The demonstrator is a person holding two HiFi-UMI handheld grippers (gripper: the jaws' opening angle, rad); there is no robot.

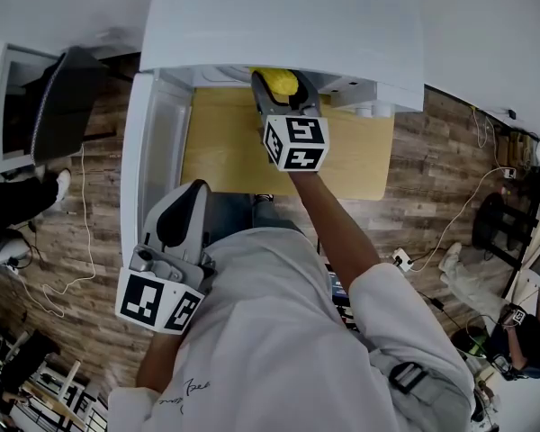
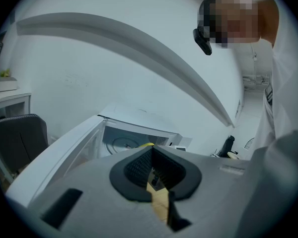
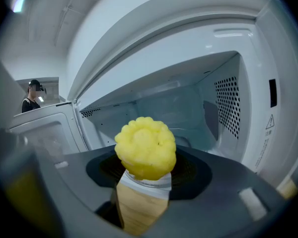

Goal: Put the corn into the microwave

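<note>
- Here, the corn (image 3: pixel 145 148) is a yellow cob clamped between the jaws of the right gripper (image 1: pixel 284 93), its rounded end towards that gripper's camera.
- The cob sits at the mouth of the microwave (image 3: pixel 238 83), with the lit cavity and its perforated side wall directly behind it.
- The microwave door (image 1: pixel 153 160) stands swung open at the head view's left.
- The microwave rests on a light wooden table (image 1: pixel 342 160).
- The left gripper (image 1: pixel 191 196) is held back beside the person's white sleeve; its jaws meet at the tips with nothing between them.
- A dark chair (image 1: pixel 67 102) stands on the plank floor (image 1: pixel 432 151), well apart from the table.
</note>
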